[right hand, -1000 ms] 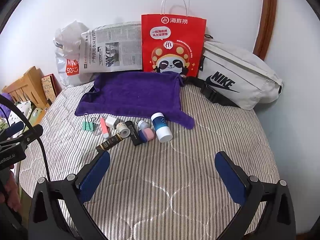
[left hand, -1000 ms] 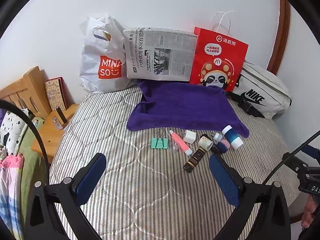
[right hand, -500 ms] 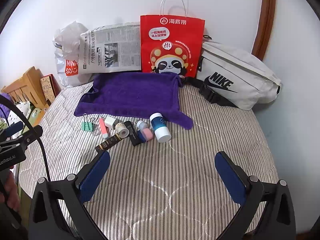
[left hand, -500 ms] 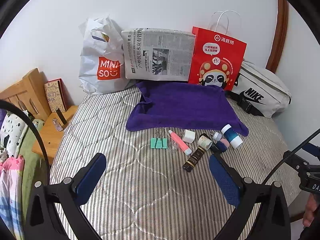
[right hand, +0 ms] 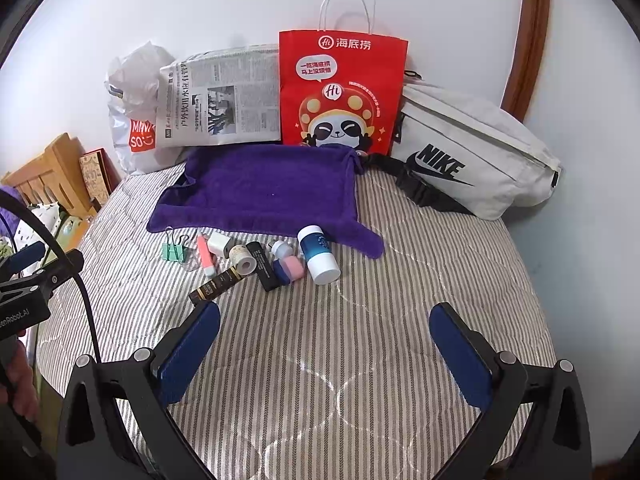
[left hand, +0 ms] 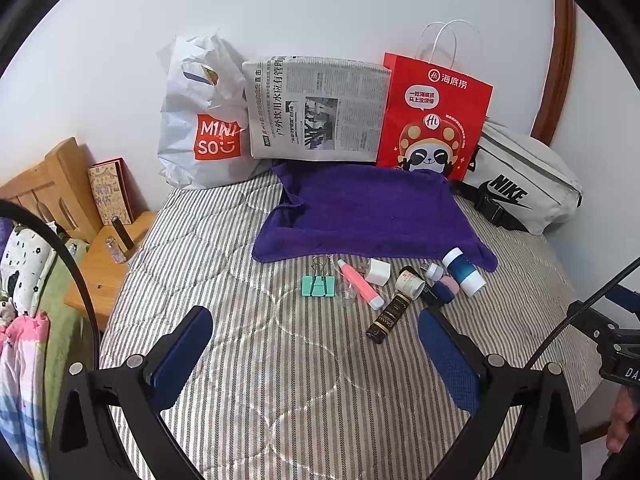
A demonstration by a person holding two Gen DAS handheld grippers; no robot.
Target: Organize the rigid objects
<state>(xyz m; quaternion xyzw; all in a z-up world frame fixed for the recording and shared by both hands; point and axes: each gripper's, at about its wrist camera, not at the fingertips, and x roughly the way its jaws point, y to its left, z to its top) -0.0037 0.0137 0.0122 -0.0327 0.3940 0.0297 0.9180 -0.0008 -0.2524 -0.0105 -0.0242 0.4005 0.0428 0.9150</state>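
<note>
Several small items lie in a row on the striped bed in front of a purple towel [left hand: 372, 212] [right hand: 264, 196]: a green binder clip [left hand: 318, 285] [right hand: 174, 251], a pink tube [left hand: 360, 285] [right hand: 205, 255], a white cube [left hand: 377, 271], a tape roll [left hand: 411, 283] [right hand: 243, 260], a dark tube [left hand: 389, 317] [right hand: 216, 284], a pink-and-blue piece [right hand: 289, 269] and a blue-and-white bottle [left hand: 464, 272] [right hand: 318, 254]. My left gripper [left hand: 316, 354] is open and empty, short of the row. My right gripper [right hand: 324, 350] is open and empty, also short of it.
Against the wall stand a white Miniso bag [left hand: 204, 120], a newspaper [left hand: 316, 110], a red paper bag [left hand: 432, 120] [right hand: 340, 92] and a white Nike bag [left hand: 524, 184] [right hand: 472, 160]. A wooden nightstand [left hand: 100, 264] is at the bed's left.
Both grippers have drifted slightly; the scene sits a little higher and nearer in the views. No object has moved.
</note>
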